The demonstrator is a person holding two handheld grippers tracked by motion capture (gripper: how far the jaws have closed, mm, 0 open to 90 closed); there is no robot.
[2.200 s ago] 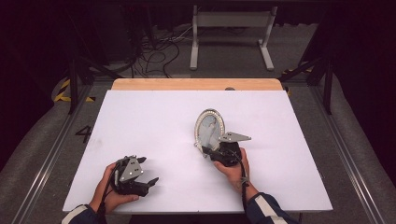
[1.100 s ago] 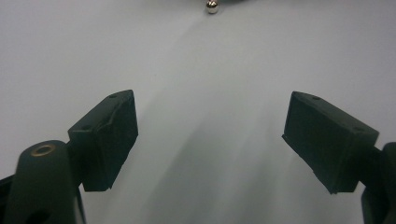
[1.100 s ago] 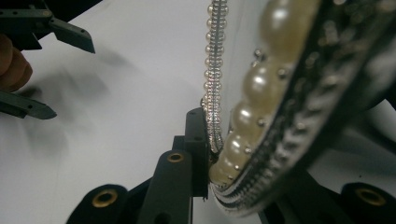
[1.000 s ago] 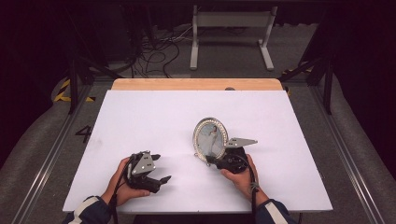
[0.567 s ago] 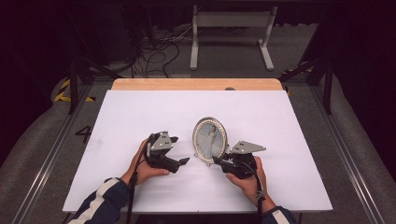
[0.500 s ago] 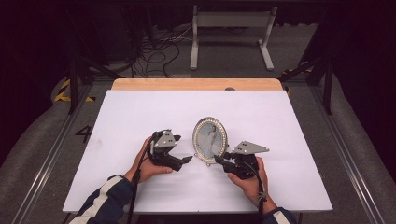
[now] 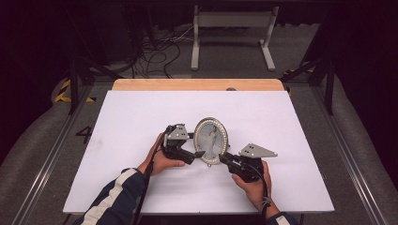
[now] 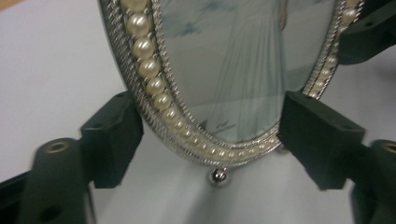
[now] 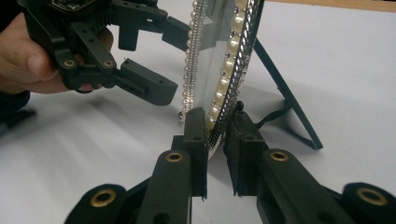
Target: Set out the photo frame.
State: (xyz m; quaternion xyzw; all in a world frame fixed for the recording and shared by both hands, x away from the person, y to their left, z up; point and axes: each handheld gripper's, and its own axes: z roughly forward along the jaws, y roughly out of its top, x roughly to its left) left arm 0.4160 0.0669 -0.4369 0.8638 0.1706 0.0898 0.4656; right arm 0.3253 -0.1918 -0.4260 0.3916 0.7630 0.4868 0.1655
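An oval picture frame [image 7: 210, 139] with a pearl rim stands upright on the white table [image 7: 141, 117]. It shows close up in the left gripper view [image 8: 219, 70] and edge-on in the right gripper view [image 9: 219, 70]. My right gripper [image 7: 220, 158] [image 9: 215, 135] is shut on the frame's lower rim, one pad on the face and one on the back. My left gripper [image 7: 196, 144] [image 8: 210, 135] [image 9: 175, 63] faces the picture. Its jaws have just been closing and stand either side of the lower rim, hard by it. I cannot tell whether the pads touch it.
The frame's black back strut [image 9: 289, 102] rests on the table behind it. A wooden strip [image 7: 197, 84] runs along the table's far edge. On the floor beyond lie cables [image 7: 159, 51] and a white stand [image 7: 232, 28]. White table surface lies all around the hands.
My left gripper has come from the front left of the table across to the frame's face. My right gripper has shifted a little to the right, keeping its hold on the frame.
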